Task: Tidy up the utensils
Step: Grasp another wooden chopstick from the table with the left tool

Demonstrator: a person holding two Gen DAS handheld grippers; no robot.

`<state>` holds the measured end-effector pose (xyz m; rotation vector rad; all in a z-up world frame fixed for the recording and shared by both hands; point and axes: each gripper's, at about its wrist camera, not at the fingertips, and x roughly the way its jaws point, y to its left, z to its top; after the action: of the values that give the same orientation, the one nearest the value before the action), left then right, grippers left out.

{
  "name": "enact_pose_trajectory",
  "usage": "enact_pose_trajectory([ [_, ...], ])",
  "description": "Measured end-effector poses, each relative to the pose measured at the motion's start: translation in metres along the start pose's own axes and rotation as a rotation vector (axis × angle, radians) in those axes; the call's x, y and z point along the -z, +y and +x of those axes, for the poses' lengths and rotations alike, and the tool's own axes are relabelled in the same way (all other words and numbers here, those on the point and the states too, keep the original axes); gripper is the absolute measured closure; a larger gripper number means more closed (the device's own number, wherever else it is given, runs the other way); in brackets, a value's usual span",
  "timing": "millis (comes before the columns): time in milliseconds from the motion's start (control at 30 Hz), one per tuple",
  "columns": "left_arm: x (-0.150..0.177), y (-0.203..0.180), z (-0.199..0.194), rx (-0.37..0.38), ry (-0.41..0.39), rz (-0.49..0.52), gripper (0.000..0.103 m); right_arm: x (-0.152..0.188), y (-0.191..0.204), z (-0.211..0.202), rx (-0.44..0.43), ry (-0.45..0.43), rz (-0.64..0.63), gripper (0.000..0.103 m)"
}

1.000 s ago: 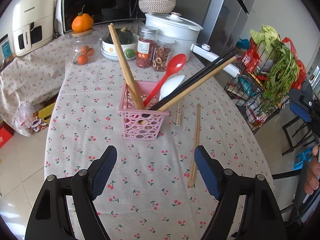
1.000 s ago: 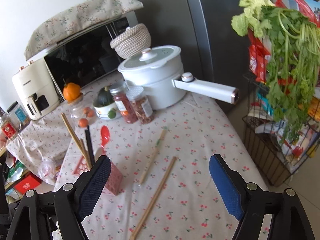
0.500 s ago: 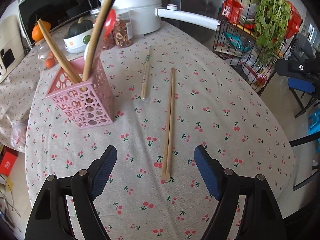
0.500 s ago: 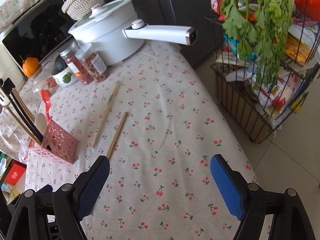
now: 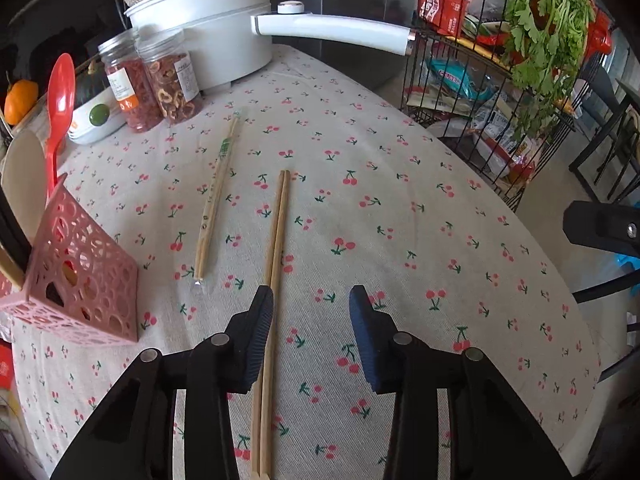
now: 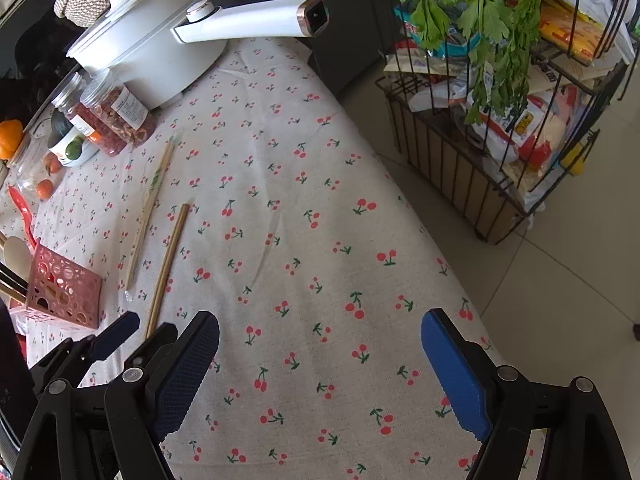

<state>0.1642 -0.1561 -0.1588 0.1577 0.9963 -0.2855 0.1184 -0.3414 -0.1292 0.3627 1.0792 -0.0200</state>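
My chopsticks (image 5: 276, 264) ran off the bottom edge. The pink basket (image 5: 80, 284) was cut off at the left, hiding its sticks.

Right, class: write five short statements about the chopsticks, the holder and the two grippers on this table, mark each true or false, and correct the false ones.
1. The left gripper is shut on the bare wooden chopsticks. False: its jaws are open, and the pair lies between them on the tablecloth.
2. The wrapped chopsticks lie flat, left of the bare pair. True.
3. The red spoon lies on the cloth. False: it stands in the pink holder.
4. The right gripper is open and holds nothing. True.
5. The two jars stand beside the white pot. True.
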Motion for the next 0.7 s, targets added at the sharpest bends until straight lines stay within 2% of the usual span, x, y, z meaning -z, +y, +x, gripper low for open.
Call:
enact_pose_trajectory([
  [133, -0.011, 0.008, 0.014, -0.027, -0.029, -0.023, 0.063, -0.003, 0.001, 0.004, -0.006, 0.008, -0.003, 0.016],
  [233, -0.014, 0.016, 0.028, -0.026, -0.003, -0.056, 0.063, -0.004, 0.003, 0.006, -0.004, 0.01, -0.008, 0.016],
  [300, -0.012, 0.019, 0.036, -0.008, 0.024, -0.076, 0.069, -0.005, 0.004, 0.007, -0.005, 0.009, -0.01, 0.016],
  [333, -0.011, 0.019, 0.034, -0.011, 0.001, -0.074, 0.075, -0.004, 0.005, 0.007, -0.005, 0.009, -0.01, 0.016],
  [400, -0.009, 0.017, 0.034, -0.013, 0.008, -0.054, 0.09, -0.004, 0.005, 0.007, -0.004, 0.008, -0.01, 0.016],
  [433, -0.008, 0.016, 0.033, -0.01, 0.015, -0.047, 0.093, -0.004, 0.005, 0.007, -0.003, 0.008, -0.01, 0.016],
  [700, 0.017, 0.024, 0.01, 0.043, 0.134, -0.102, 0.094, 0.0, 0.001, 0.005, 0.006, 0.013, 0.006, 0.016],
])
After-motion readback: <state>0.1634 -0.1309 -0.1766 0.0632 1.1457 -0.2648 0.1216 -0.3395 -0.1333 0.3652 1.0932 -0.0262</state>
